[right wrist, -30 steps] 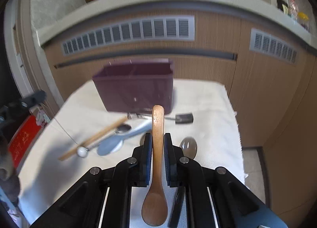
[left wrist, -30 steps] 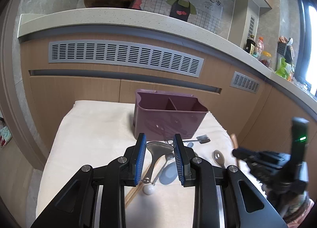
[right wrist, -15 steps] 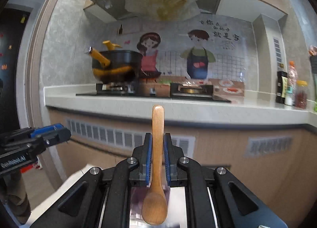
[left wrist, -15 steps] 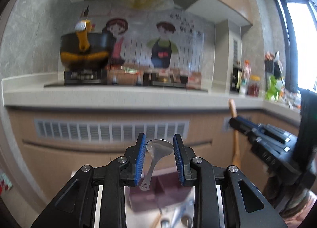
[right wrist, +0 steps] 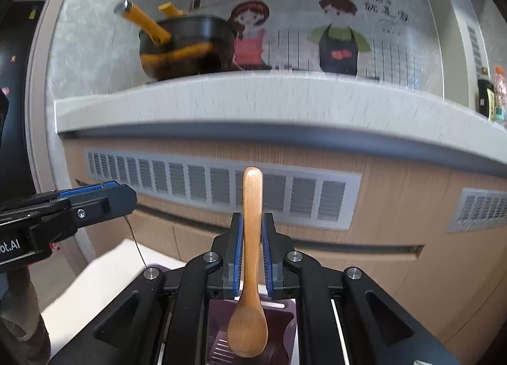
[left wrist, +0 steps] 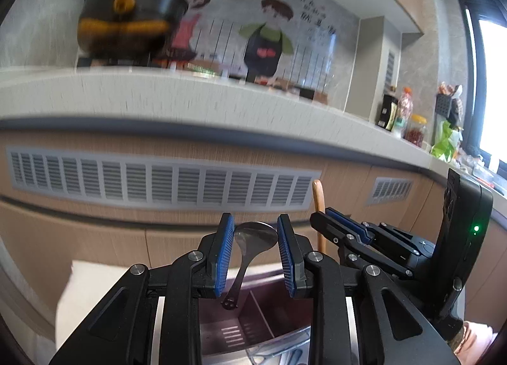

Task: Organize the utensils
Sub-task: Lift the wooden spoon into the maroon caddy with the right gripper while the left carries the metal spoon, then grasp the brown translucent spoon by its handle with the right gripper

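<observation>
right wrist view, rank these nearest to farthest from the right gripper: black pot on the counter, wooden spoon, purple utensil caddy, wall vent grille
1. wooden spoon, clamped between the right gripper fingers, bowl hanging down.
2. purple utensil caddy, directly below the gripper, under the spoon bowl.
3. wall vent grille, on the cabinet face ahead.
4. black pot, up on the counter, upper left.

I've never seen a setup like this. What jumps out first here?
Each gripper holds a spoon above a purple utensil box: the right gripper clamps a wooden spoon, bowl hanging down, and the left gripper holds a metal spoon, bowl up. Behind, a black-and-orange pot sits on the counter.
</observation>
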The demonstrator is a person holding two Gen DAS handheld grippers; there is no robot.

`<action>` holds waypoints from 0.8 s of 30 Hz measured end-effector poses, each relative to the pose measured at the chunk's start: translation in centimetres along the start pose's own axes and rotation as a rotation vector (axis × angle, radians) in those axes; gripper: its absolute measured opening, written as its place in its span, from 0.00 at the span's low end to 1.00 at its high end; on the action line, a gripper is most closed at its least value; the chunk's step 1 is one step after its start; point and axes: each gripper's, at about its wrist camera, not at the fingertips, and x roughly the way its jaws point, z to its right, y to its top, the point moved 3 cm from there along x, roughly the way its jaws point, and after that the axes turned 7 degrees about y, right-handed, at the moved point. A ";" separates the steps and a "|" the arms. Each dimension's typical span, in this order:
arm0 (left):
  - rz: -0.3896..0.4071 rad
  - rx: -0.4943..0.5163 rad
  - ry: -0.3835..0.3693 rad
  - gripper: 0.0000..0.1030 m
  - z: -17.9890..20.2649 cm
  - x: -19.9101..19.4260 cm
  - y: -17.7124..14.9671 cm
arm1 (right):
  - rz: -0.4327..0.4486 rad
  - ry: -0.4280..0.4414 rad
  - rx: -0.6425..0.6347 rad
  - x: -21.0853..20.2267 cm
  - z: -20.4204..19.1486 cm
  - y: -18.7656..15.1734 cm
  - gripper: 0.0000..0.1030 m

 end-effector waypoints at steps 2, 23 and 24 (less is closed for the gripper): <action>-0.029 -0.006 0.002 0.28 -0.3 1.1 -0.9 | -0.017 0.013 0.015 0.6 0.4 -0.8 0.10; -0.143 -0.019 0.140 0.90 -2.0 -4.0 -8.7 | -0.191 -0.167 -0.077 -9.0 0.1 -8.8 0.99; -0.162 -0.021 0.146 0.91 -2.0 -4.1 -9.6 | -0.215 -0.172 -0.083 -9.1 0.0 -9.6 0.99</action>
